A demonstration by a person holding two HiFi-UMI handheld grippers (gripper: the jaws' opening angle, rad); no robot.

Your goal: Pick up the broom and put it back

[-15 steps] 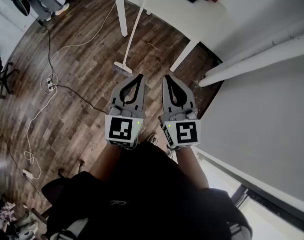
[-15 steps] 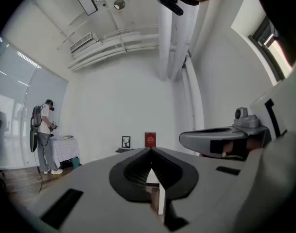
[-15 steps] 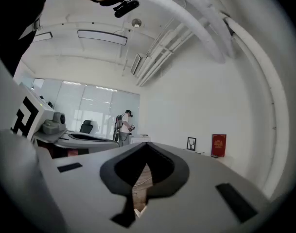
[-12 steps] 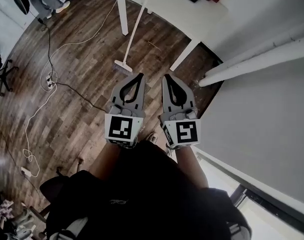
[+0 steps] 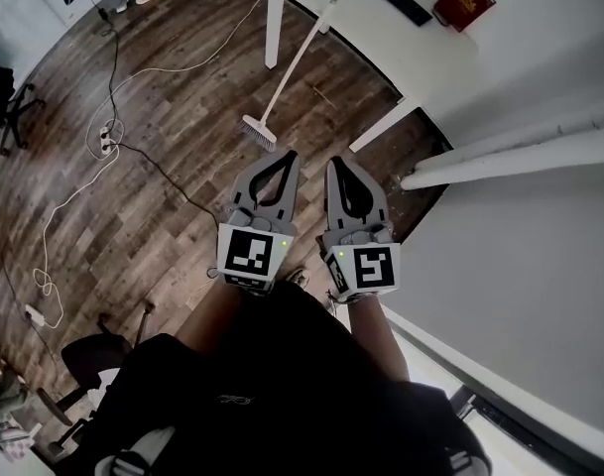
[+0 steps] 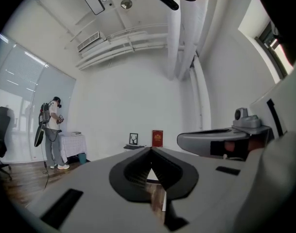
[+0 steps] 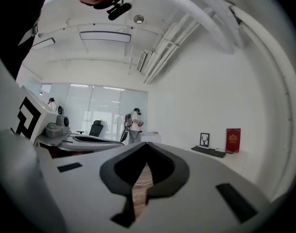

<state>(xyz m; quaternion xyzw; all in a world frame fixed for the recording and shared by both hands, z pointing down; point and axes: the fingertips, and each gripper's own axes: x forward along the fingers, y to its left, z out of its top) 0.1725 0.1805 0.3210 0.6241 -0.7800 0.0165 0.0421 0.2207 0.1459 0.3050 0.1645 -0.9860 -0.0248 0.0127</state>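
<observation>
Wooden floor: we are standing on dark planks (image 5: 182, 97) that are running up to the white worktop (image 5: 406, 48).
Broom: the broom (image 5: 294, 67) is leaning against the worktop, its handle tip resting at the worktop's edge and its bristle head sitting on the floor just out from the worktop's legs.
Left gripper: we are holding the left gripper (image 5: 288, 157) level, jaws pressed together with nothing between them; it is pointing toward the worktop, near the bristle head but not touching it.
Right gripper: we are carrying the right gripper (image 5: 333, 164) just beside the left one, likewise closed tight and empty, and aiming at the worktop's nearer leg.
Step in hand: we are judging this to be the approach; the pickup is not yet begun.
Doing it well: we are thinking the jaws need spreading before they are reaching the handle. Taking the thin pole squarely across the pads, below the worktop's edge, is looking like the steadiest grip. A second hold closer to the bristles would be helping to control the swing.
Risk: the round handle is only leaning, so a nudge may be sending it sliding along the worktop's edge.
</observation>
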